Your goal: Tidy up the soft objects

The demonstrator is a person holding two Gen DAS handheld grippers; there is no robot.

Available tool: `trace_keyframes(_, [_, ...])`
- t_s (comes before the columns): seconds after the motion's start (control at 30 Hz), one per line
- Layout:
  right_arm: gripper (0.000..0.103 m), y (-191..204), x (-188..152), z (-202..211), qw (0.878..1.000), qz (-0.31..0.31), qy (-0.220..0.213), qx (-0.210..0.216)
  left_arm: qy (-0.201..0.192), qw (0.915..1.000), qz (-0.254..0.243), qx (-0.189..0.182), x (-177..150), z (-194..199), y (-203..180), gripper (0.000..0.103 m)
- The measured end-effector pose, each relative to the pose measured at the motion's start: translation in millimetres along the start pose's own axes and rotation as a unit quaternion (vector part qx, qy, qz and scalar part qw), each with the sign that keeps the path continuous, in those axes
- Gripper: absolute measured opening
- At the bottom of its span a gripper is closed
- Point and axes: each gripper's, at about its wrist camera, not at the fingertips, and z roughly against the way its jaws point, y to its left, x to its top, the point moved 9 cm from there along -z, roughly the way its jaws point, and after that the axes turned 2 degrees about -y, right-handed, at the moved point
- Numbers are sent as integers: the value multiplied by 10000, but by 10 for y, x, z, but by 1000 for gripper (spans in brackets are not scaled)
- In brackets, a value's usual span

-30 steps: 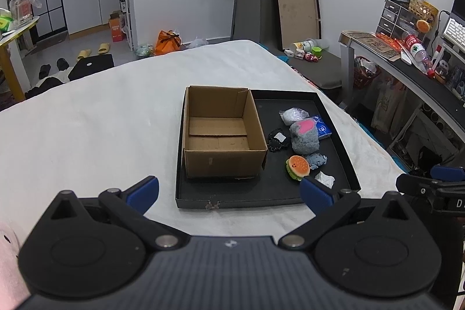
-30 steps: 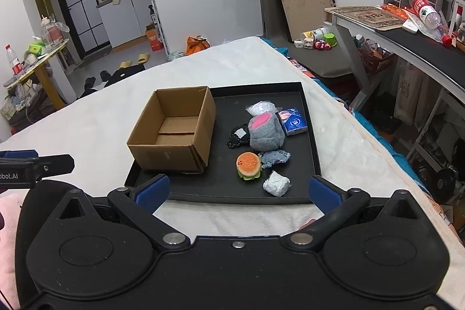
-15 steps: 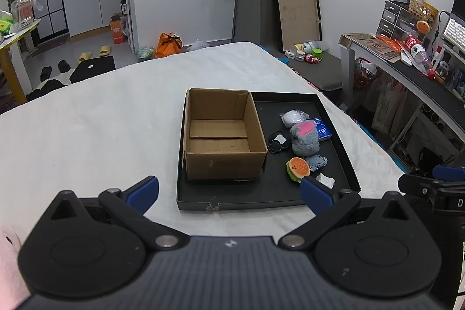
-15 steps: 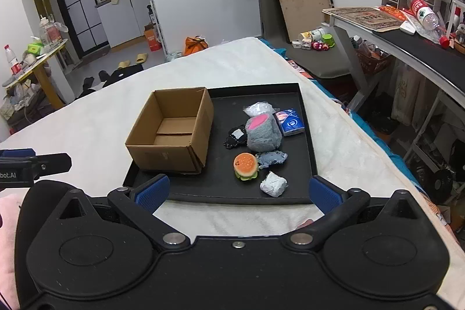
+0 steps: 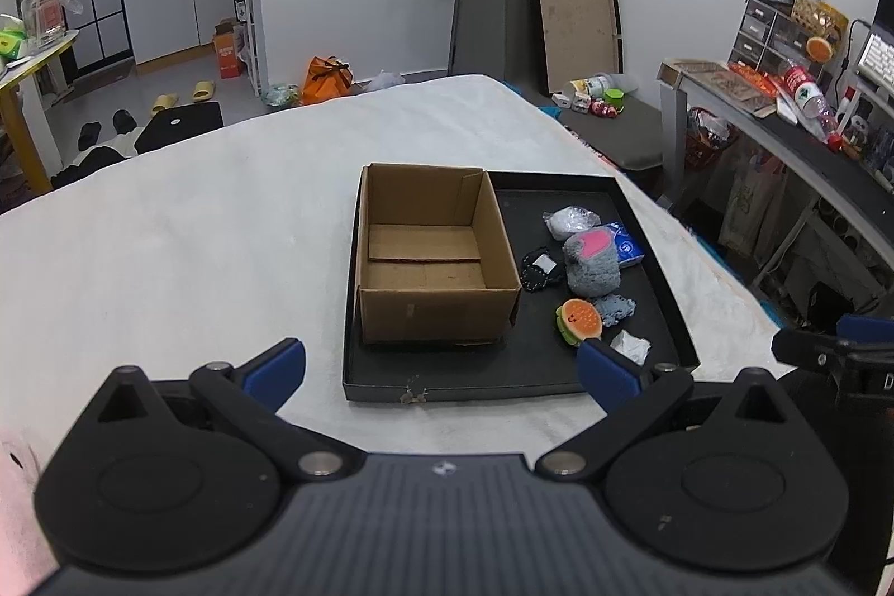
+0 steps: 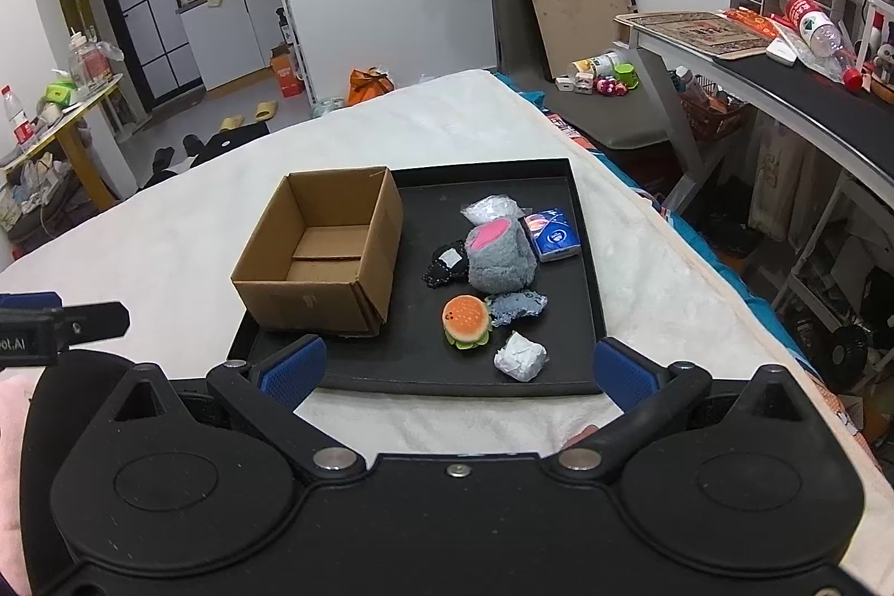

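Both grippers, left [image 5: 441,367] and right [image 6: 457,364], now nearer the tray [image 6: 586,261], jaws wide and empty; ahead, the plush [image 6: 499,259] looks light and squashy—pinch mid-body.

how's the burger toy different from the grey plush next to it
The burger toy is orange with a green edge and a small face; the grey plush is fuzzy grey with a pink patch on top. The burger toy looks clearly smaller and disc-shaped, while the grey plush is a taller, bulkier lump. The burger toy sits nearer the grippers; the grey plush lies farther back. Both rest on the black tray, outside the cardboard box, untouched.
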Motion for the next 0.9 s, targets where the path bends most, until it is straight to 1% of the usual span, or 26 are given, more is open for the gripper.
trace_keyframes(0.1, [103, 1, 19, -57, 10000, 7, 26, -1, 28, 10000, -3, -3, -3, -53, 15, 103])
trace_keyframes(0.37, [103, 2, 57, -250, 9999, 18, 109, 83, 64, 9998, 173, -61, 47, -221, 107, 103])
trace_keyframes(0.57, [103, -67, 150, -448, 9999, -68, 67, 60, 138, 9996, 247, 0, 98, -423, 173, 102])
trace_keyframes(0.7, [103, -88, 186, -611, 9998, -129, 120, 89, 168, 9995, 244, 65, 147, -564, 211, 101])
trace_keyframes(0.9, [103, -119, 244, -861, 9995, -298, 137, 23, 294, 9991, 303, 86, 196, -815, 279, 100])
